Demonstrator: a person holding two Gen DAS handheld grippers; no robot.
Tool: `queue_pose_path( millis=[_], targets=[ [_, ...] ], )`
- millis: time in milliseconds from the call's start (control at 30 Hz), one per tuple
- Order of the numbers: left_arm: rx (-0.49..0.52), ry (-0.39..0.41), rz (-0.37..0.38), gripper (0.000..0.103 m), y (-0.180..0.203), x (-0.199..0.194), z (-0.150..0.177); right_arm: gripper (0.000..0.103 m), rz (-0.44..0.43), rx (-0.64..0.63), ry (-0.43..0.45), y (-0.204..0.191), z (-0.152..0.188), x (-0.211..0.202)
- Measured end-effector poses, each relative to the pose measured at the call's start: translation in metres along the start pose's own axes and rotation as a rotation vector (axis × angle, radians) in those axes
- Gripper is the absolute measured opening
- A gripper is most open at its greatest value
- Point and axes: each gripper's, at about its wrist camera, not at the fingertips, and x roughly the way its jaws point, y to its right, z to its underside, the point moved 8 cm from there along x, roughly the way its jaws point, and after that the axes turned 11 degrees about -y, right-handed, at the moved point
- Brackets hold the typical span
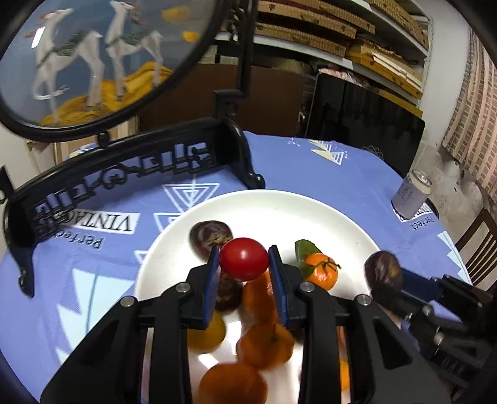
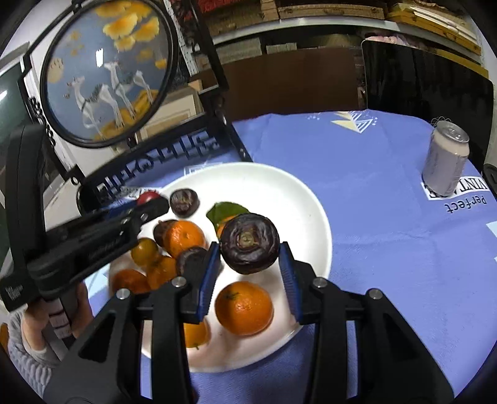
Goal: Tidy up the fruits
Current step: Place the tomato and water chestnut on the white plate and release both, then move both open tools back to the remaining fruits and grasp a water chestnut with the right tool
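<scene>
Over plate (image 1: pixel 310 211): left hand-held gripper (image 1: pixel 243 259) clamps tomato (image 1: pixel 243 258), hiding blurred oranges (image 1: pixel 264 342).

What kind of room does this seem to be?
Probably a dining corner in a home that also serves for storage. A round table with a blue printed cloth carries a white plate of fruit, a black framed round deer picture stands on it, and shelves of flat cardboard boxes fill the back wall.
</scene>
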Motion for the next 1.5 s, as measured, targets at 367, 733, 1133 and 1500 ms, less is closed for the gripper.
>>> queue_pose_path(
  millis=[367, 733, 1133, 1500],
  targets=[
    [0.006, 0.023, -0.027, 0.061, 0.004, -0.009, 0.003, 0.062, 0.001, -0.015, 0.018, 0.000, 0.000, -0.005],
    [-0.031, 0.058, -0.085, 0.063, -0.010, -0.047, 0.037, 0.069, 0.019, -0.038, 0.043, -0.019, 0.010, -0.027],
    [-0.090, 0.094, -0.133, 0.065, -0.023, -0.102, 0.134, 0.091, -0.020, -0.074, 0.071, -0.045, 0.093, -0.084],
    [-0.083, 0.116, -0.139, 0.065, -0.013, -0.129, 0.186, 0.100, -0.075, -0.066, 0.133, -0.045, 0.148, -0.117]
  ],
)
